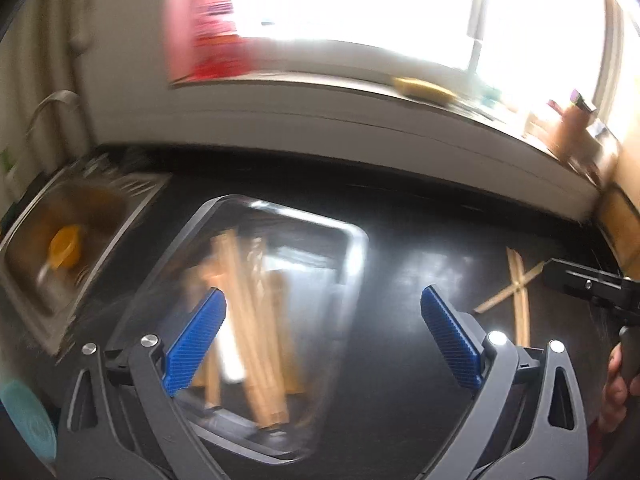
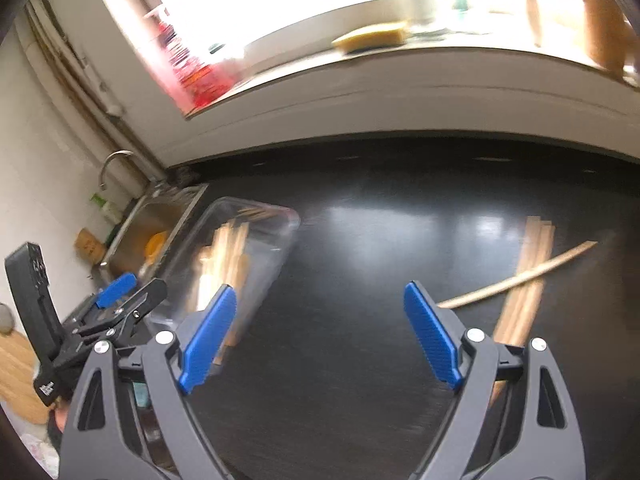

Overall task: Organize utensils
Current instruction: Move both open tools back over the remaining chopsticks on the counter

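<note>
A clear plastic tray (image 1: 352, 240) on the dark counter holds several wooden chopsticks (image 1: 248, 320). My left gripper (image 1: 320, 296) is open and empty above the tray's right side. More wooden chopsticks (image 1: 520, 292) lie crossed on the counter to the right. In the right wrist view my right gripper (image 2: 320, 292) is open and empty over bare counter, between the tray (image 2: 280, 220) on the left and the loose chopsticks (image 2: 528, 276) on the right. The left gripper (image 2: 120, 292) shows at the left of that view. Both views are blurred.
A steel sink (image 1: 36, 280) with a yellow item (image 1: 66, 246) and a tap (image 2: 114, 164) lies left of the tray. A windowsill behind the counter holds a yellow sponge (image 2: 372, 38), a red package (image 1: 216, 20) and bottles. A wooden board (image 2: 16, 376) lies at the near left.
</note>
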A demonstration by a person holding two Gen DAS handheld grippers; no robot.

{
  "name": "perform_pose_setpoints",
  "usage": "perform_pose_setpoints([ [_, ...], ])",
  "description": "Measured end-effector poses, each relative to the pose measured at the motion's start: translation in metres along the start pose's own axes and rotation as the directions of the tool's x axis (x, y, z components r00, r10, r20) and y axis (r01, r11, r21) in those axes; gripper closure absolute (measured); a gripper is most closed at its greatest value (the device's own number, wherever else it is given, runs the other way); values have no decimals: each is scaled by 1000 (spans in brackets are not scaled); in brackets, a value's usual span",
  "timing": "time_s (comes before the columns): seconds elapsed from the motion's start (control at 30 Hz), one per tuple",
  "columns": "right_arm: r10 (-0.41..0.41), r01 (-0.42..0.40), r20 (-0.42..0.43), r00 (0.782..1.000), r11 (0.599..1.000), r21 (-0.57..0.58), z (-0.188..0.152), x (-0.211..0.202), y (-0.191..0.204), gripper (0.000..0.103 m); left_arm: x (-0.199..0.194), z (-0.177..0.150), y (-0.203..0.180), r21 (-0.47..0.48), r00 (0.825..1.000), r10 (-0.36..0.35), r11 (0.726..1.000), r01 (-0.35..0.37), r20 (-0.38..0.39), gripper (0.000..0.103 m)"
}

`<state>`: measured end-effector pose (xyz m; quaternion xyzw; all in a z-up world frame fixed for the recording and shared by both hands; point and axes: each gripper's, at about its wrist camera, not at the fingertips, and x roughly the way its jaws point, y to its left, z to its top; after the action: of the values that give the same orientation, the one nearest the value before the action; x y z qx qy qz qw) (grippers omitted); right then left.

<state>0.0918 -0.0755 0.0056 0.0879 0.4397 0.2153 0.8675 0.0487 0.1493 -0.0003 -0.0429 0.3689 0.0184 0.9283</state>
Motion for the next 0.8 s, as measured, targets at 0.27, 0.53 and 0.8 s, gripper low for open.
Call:
perform_pose_setpoints([
  [0.27,-176,171,7,984,965,200,-39,-48,-132,20,73,-3,-160,409,982,-177,893,189,-68,8],
  [0.53,-203,203,-33,979,927,317,-65,-56,-208,20,165,-11,-235,668,945,-194,670,323,-263,8],
  [0.8,-168,185,-80,983,931,315,-60,-27,-244,20,207,-8,-252,706,905,-214,570,421,-366,18],
])
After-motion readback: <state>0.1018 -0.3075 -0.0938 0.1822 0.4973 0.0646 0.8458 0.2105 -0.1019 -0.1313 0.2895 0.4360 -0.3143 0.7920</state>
